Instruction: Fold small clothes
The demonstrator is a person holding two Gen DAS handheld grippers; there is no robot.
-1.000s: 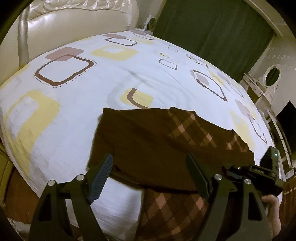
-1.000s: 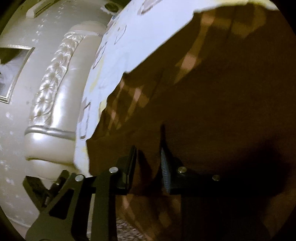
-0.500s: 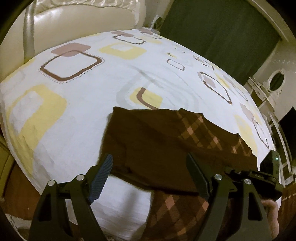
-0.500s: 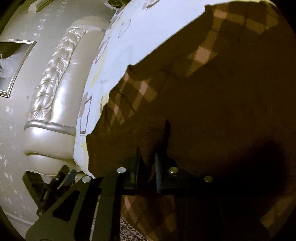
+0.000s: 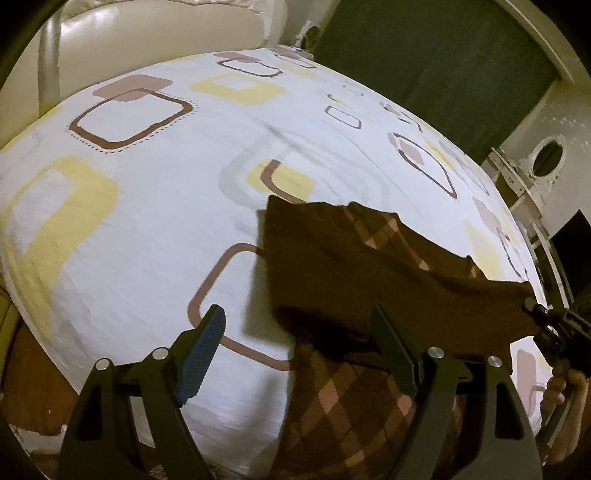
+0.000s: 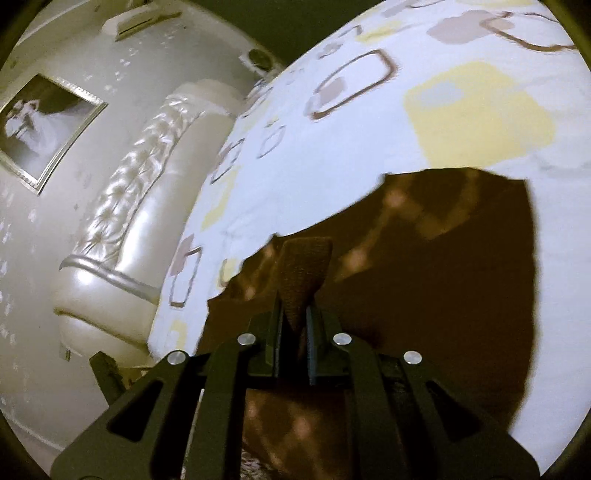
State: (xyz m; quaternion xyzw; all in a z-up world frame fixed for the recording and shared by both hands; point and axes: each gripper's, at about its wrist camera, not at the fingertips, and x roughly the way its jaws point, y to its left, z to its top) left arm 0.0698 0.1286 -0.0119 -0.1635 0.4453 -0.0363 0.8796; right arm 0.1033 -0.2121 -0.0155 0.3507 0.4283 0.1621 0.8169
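The brown argyle garment [image 5: 369, 266] lies on the near right part of the patterned bedsheet [image 5: 147, 206], one layer lifted. The right gripper [image 6: 294, 325] pinches an edge tab, probably to carry the fold over. The left gripper [image 5: 299, 343] hovers beside it, jaws wide apart, holding nothing.

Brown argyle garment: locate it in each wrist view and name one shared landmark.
Left wrist: brown argyle garment lies centre to lower right, beyond the open left gripper.
Right wrist: it fills centre and lower right, a fold pinched in the right gripper.
Shared landmark: cream padded headboard.
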